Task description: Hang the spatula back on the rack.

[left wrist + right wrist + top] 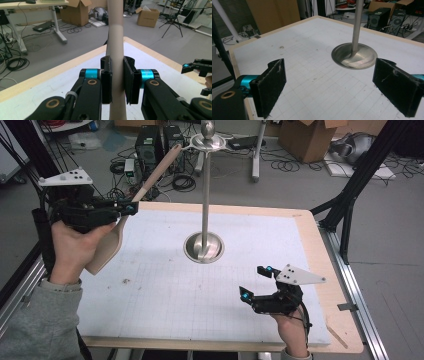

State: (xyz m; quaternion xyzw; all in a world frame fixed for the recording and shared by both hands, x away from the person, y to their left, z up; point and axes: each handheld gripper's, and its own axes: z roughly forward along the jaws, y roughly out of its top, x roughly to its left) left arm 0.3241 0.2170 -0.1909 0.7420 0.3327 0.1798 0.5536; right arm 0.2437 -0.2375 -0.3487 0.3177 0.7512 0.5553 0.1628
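A wooden spatula point(111, 242) is tilted above the table's left edge, blade low and handle point(115, 37) rising toward the back. My left gripper point(131, 208) is shut on that handle, which is pinched between both pads point(117, 80). The handle's far end reaches the rim of the disc on top of a tall metal stand point(205, 195); I cannot tell whether they touch. The stand's round base point(354, 56) sits at mid-table. My right gripper point(256, 282) hovers low at the front right, open, with nothing between its pads point(337, 85). It also appears in the left gripper view point(197, 75).
A white gridded mat point(165, 290) covers the wooden table point(335, 320). Behind the table, cables, computer towers point(150, 142) and cardboard boxes point(310, 137) lie on the floor. Black frame legs point(350, 195) stand by the right back corner.
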